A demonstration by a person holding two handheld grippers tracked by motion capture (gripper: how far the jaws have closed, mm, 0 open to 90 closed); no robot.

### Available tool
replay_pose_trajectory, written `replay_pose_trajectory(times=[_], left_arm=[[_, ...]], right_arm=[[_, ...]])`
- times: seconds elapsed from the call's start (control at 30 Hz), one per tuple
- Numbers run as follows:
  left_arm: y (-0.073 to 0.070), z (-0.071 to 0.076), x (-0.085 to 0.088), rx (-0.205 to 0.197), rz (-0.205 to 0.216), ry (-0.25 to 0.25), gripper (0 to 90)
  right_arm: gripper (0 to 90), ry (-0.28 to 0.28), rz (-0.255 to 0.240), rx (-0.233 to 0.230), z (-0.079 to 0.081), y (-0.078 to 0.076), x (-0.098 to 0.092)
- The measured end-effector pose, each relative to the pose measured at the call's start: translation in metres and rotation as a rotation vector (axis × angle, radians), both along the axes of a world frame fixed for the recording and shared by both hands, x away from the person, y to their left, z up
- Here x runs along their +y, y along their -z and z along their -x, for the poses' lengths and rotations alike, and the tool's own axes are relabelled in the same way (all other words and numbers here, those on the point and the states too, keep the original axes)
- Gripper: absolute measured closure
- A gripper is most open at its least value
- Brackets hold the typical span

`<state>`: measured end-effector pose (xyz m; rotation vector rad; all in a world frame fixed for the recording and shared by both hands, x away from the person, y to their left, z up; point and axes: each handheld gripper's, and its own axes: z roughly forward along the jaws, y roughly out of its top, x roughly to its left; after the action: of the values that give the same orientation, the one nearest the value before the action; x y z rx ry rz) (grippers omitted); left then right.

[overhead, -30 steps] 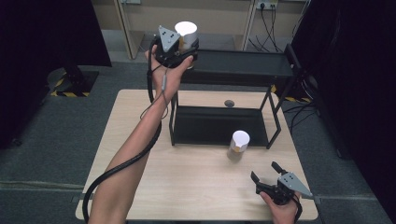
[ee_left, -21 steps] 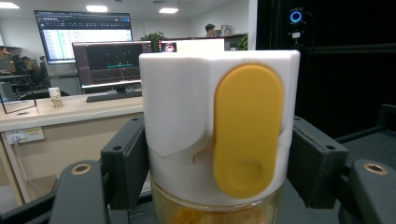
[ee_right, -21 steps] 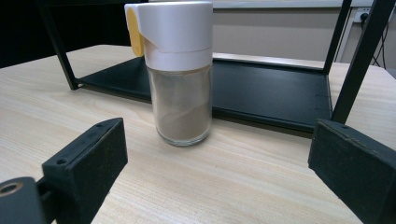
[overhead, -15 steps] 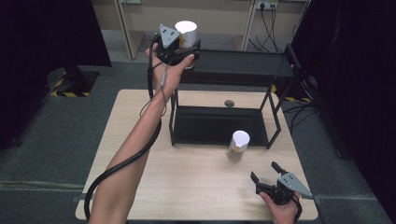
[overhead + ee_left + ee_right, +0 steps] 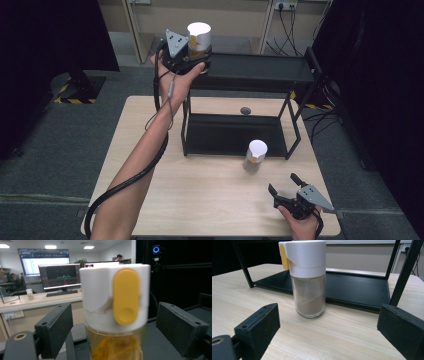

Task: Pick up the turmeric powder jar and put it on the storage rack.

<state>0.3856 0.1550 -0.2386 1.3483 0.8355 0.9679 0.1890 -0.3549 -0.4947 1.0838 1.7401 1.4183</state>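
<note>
I have the left gripper (image 5: 196,54) up at the left end of the rack's top shelf (image 5: 260,70), and its jaws have just been opening: in the left gripper view both pads (image 5: 53,331) stand clear of the jar of yellow spice (image 5: 115,315), which stands upright between them with gaps on either side. I judge the jar is now resting on the shelf near its left end, so I spread the jaws to let go without tipping it. The yellow flip tab on its white cap faces my camera.

My right gripper (image 5: 289,192) waits near the front right corner of the table (image 5: 150,195), jaws apart and holding nothing. It points at the second jar (image 5: 307,277), the one with brown powder, which stands upright on the table just in front of the rack's lower tray (image 5: 352,290), near that tray's right end. I keep it lined up there because that jar looks like the next one to lift.
</note>
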Motion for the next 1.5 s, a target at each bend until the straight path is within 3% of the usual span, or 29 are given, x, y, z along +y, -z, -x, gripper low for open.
replay_pose_trajectory(times=[0.37, 0.57, 1.5], left_arm=[[0.013, 0.019, 0.007, -0.022, -0.015, 0.019, 13.4], [0.027, 0.032, 0.008, -0.055, -0.016, 0.029, 13.5], [0.071, 0.065, 0.013, -0.053, 0.004, 0.107, 13.4]], right_arm=[[4.7, 0.000, 0.003, -0.003, 0.000, 0.000, 0.000], [4.7, 0.000, 0.004, -0.003, 0.000, 0.000, 0.000], [4.6, 0.002, 0.002, -0.005, 0.001, 0.001, 0.000]])
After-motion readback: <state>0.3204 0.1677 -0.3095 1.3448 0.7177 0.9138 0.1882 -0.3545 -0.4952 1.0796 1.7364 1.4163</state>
